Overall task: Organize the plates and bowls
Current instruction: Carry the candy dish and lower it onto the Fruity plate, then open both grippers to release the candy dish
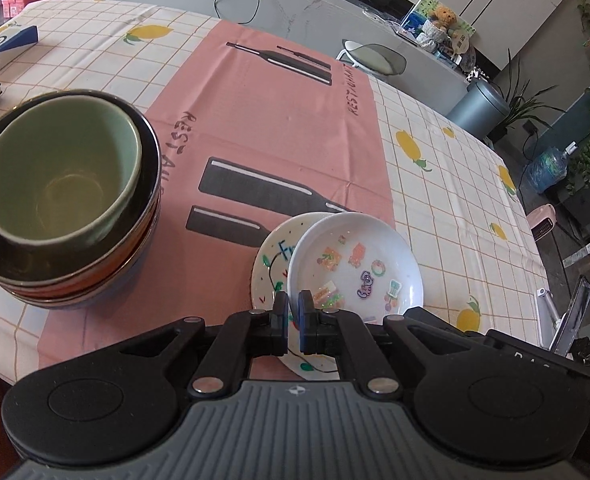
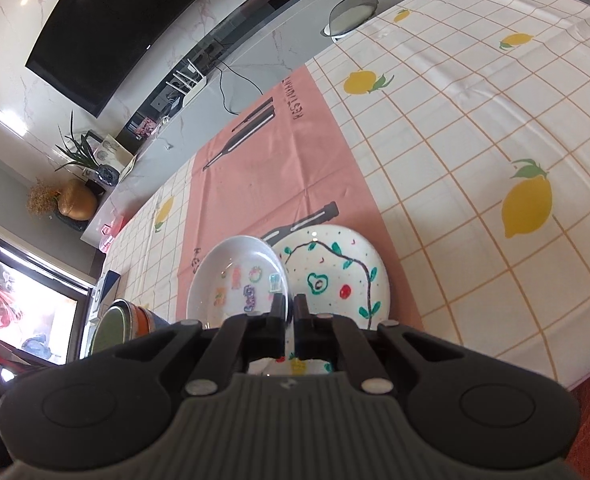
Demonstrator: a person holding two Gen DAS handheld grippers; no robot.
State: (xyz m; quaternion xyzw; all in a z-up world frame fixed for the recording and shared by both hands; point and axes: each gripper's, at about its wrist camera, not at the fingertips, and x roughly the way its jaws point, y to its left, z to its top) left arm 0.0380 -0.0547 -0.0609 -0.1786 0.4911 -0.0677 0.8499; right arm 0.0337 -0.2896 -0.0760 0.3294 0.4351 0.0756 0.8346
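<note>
- Your left gripper (image 1: 293, 308) has its jaws pinched almost together on the rim of the white sticker dish (image 1: 355, 256), gripping it at the dish's 8 o'clock edge in the left wrist view.
- Your right gripper (image 2: 291, 308) is just as narrow. In the right wrist view its tips clamp the same dish at about the 4 o'clock edge.
- The sticker dish sits at the middle of the near side of the table. It overlaps the painted plate (image 1: 271, 268), which lies on the pink mat (image 1: 275, 120).
- From the left wrist, the painted plate peeks out at 9 o'clock of the dish. From the right wrist, it spreads out at 3 o'clock of the dish, showing a vine, an avocado and a strawberry.
- Whether the dish touches the plate or hangs above it cannot be told.
- The bowl stack (image 1: 95, 272) stands at 9 o'clock in the left wrist view, well apart from the dish. The green bowl (image 1: 59, 172) is nested on top, inside a dark bowl, with an orange and a blue one below.
- The stack straddles the mat's edge and the lemon tablecloth (image 1: 455, 200).
</note>
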